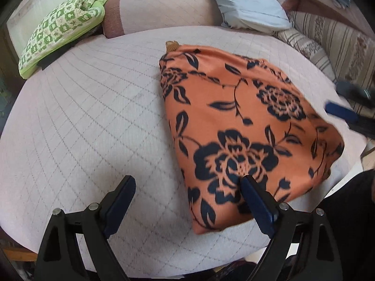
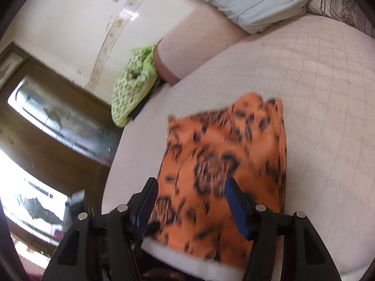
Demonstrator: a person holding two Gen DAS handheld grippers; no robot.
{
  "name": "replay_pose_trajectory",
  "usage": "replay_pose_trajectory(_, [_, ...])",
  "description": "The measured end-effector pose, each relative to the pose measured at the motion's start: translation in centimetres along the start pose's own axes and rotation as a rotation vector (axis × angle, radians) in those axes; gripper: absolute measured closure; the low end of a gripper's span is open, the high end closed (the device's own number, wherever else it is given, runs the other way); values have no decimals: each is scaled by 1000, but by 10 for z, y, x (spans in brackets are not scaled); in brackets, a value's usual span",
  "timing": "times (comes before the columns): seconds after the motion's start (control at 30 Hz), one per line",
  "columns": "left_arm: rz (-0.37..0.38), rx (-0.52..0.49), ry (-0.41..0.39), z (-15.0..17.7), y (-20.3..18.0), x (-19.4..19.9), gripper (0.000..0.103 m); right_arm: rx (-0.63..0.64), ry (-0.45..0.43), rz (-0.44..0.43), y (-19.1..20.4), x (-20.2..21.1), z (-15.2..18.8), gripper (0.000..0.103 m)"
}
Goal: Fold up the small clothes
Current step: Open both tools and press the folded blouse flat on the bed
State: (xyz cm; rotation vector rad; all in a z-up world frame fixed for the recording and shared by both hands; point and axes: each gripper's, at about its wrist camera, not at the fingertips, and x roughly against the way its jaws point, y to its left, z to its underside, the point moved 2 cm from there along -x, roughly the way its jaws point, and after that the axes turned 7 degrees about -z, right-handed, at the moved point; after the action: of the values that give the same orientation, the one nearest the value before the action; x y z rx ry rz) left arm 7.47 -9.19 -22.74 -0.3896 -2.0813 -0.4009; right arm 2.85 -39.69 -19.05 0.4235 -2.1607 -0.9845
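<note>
An orange garment with a dark blue flower print [image 1: 239, 126] lies folded on the pale quilted seat [image 1: 93, 107]. My left gripper [image 1: 187, 187] is open and empty just above the seat; its right finger overlaps the garment's near edge. My right gripper [image 2: 189, 187] is open and empty above the near end of the same garment [image 2: 222, 164], which is blurred in the right wrist view. The right gripper also shows in the left wrist view [image 1: 346, 107] at the garment's right edge.
A green-and-white patterned cushion [image 1: 61, 28] lies at the seat's far left corner. A light blue pillow [image 1: 246, 2] leans at the back. Striped cushions [image 1: 328, 46] sit at the right. A wooden cabinet [image 2: 58, 126] stands beyond the seat's left edge.
</note>
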Motion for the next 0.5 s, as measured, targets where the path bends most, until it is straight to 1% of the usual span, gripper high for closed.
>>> replay_pose_trajectory(0.07, [-6, 2, 7, 4, 0, -5, 10, 8, 36, 89, -1, -5, 23, 41])
replay_pose_trajectory(0.1, [-7, 2, 11, 6, 0, -5, 7, -17, 85, 148, -10, -12, 34, 42])
replay_pose_trajectory(0.13, [-10, 3, 19, 7, 0, -6, 5, -61, 135, 181, -21, -22, 42, 45])
replay_pose_trajectory(0.17, [-8, 15, 34, 8, 1, -9, 5, -89, 154, 190, -29, -26, 45, 53])
replay_pose_trajectory(0.2, [-1, 31, 38, 8, 3, -8, 5, -95, 150, 194, -32, -26, 45, 55])
replay_pose_trajectory(0.27, [8, 50, 35, 9, 5, -1, 5, -81, 153, 189, -29, -23, 43, 55])
replay_pose_trajectory(0.37, [-17, 35, -10, 9, 7, 20, 5, -57, 126, 189, -23, -15, 43, 56])
replay_pose_trajectory(0.47, [-42, 53, -73, 5, 13, 45, 5, 10, 61, 185, -3, -4, 36, 55])
replay_pose_trajectory(0.5, [-51, 61, -90, 4, 15, 52, 5, 40, 35, 184, 6, 0, 35, 52])
